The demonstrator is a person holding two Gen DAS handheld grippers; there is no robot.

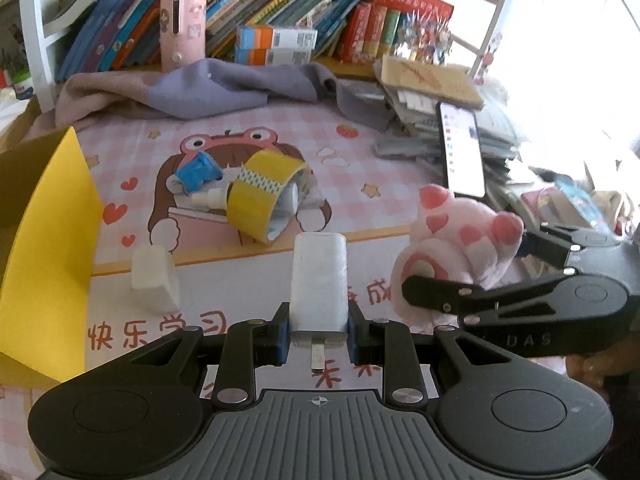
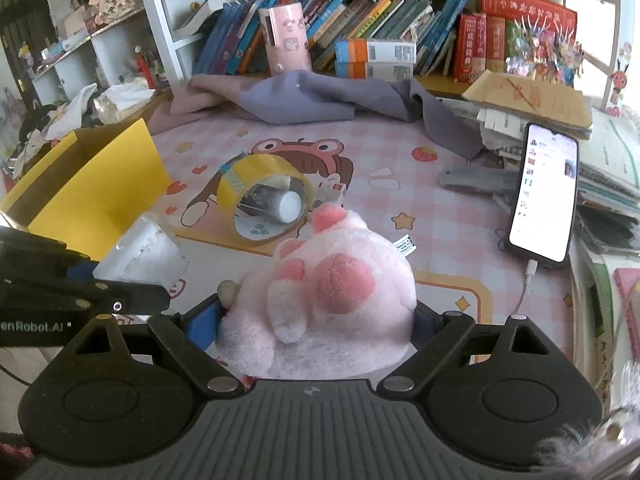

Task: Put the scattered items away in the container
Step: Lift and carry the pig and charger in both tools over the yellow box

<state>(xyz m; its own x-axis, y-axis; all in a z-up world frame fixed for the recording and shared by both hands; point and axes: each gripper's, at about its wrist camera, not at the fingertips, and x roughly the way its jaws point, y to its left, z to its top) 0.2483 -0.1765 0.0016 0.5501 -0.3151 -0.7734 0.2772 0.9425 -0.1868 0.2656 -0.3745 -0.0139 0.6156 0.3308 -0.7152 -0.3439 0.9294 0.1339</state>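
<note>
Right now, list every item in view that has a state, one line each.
left gripper: shut on the white charger.
right gripper: shut on the pink plush paw.
yellow tape roll: on its side on the mat, not yet tidied.
phone: screen lit, propped upright, cable plugged in.
yellow box: open.

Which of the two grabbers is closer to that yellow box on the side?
Left. The left gripper, holding a white charger, is beside the yellow box. The right gripper, holding the pink plush paw, is farther away.
</note>
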